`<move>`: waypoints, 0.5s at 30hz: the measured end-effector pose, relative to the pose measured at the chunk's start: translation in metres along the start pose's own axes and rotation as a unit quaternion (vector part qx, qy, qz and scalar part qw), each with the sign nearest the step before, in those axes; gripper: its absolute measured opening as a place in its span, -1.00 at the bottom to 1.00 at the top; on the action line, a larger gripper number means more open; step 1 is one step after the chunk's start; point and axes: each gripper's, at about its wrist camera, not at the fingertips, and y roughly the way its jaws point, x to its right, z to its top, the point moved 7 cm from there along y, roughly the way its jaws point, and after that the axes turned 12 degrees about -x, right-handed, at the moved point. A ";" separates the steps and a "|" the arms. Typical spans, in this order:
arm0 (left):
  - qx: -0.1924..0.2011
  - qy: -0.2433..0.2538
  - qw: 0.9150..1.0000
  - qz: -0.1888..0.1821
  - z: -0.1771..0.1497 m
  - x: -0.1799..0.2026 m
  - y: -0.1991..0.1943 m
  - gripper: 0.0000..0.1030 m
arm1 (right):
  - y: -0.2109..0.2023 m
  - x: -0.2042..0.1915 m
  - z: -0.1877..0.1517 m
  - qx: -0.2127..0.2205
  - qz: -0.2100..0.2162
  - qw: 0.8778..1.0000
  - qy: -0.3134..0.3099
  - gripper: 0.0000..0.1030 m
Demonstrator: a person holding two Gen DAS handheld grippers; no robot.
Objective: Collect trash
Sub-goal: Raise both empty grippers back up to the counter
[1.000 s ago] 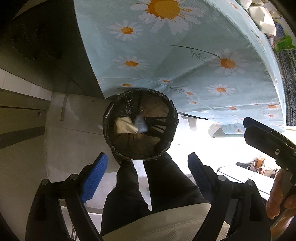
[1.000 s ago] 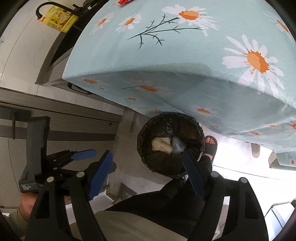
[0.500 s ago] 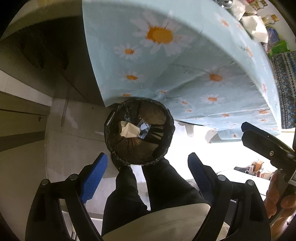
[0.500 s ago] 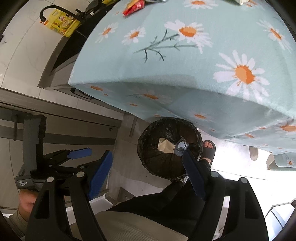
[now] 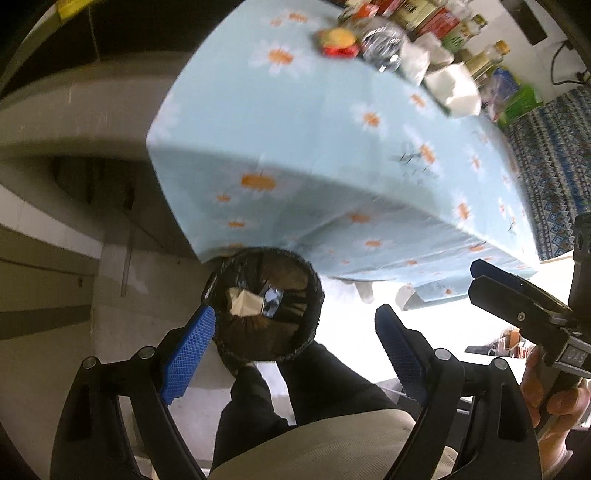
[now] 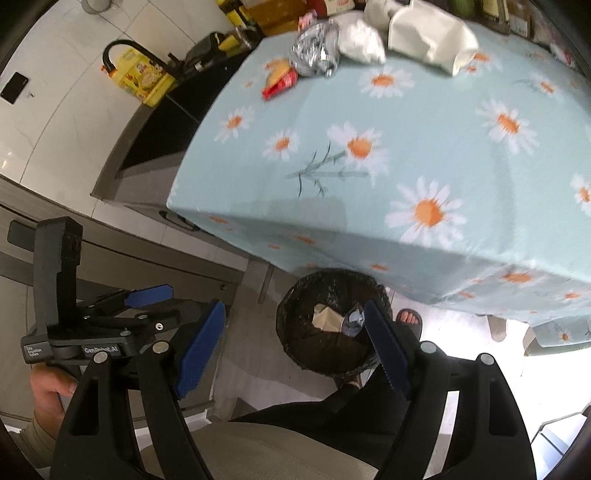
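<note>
A black-lined trash bin [image 5: 264, 308] stands on the floor by the table corner, holding a tan carton [image 5: 245, 304] and a shiny wrapper [image 5: 272, 297]. It also shows in the right wrist view [image 6: 332, 321]. My left gripper [image 5: 295, 343] is open and empty above the bin. My right gripper [image 6: 295, 339] is open and empty, to the right of the left one. On the table's far side lie trash items: a red wrapper [image 6: 279, 85], a silver foil bag [image 6: 314, 48], a white crumpled bag [image 6: 360, 40] and a white carton [image 6: 428, 33].
The table wears a light-blue daisy cloth [image 6: 424, 155]. Bottles and jars [image 5: 417, 14] crowd its back edge. A dark counter [image 6: 173, 110] with a yellow jug [image 6: 142, 77] stands to the left. My legs and a sandalled foot [image 6: 408, 319] are beside the bin.
Both grippers have risen and tilted up from the bin, so the tabletop and its trash now come into view. Both stay open and empty.
</note>
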 end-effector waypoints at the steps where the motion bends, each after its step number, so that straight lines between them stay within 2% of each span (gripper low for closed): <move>1: 0.006 0.002 1.000 0.001 0.003 0.002 -0.005 0.67 | -0.005 0.002 0.002 0.005 -0.001 1.000 0.001 0.50; 15: 0.075 0.029 0.997 0.019 0.064 0.037 -0.057 0.67 | -0.065 0.032 0.056 0.070 -0.028 0.997 -0.013 0.51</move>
